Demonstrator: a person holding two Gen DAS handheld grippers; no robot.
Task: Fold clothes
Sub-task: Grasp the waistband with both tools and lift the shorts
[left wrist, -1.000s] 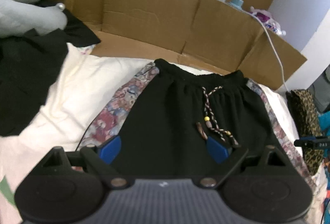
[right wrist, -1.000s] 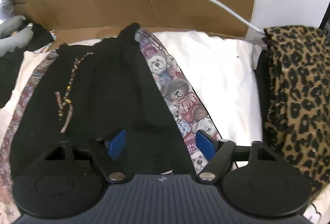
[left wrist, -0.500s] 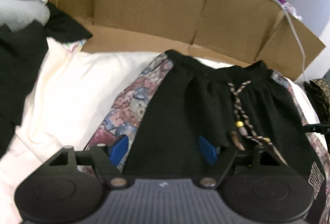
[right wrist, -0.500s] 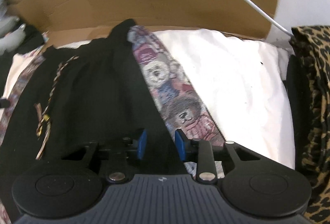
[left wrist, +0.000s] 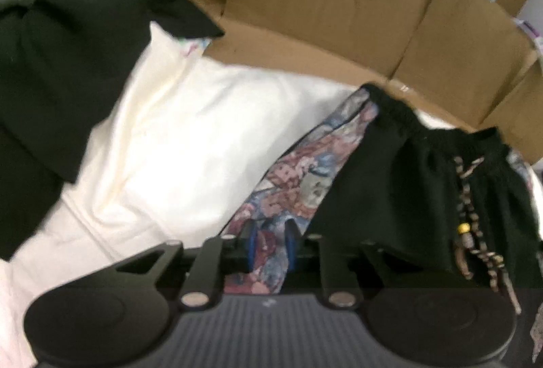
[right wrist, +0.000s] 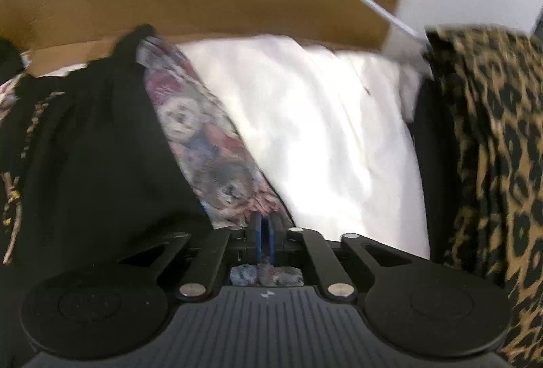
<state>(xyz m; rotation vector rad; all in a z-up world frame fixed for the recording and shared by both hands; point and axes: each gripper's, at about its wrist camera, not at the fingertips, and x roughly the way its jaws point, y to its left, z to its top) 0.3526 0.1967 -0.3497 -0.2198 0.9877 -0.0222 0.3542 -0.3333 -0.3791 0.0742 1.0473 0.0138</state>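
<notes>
Pinching the shorts' [left wrist: 400,171] patterned side panels, left gripper [left wrist: 270,244] and right gripper [right wrist: 265,240] both grasp fabric.

Matt black cloth shorts [left wrist: 407,185] with woven tapestry side panels [right wrist: 203,144], matt corrugated cardboard [left wrist: 322,5]

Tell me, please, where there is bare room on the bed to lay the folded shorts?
Bare white sheet lies between the shorts and the leopard-print garment. More sheet lies between the shorts and the black clothes. The edges are crowded by clothes and cardboard.

Motion blur, blown-out whites, dark fisheye corners
</notes>
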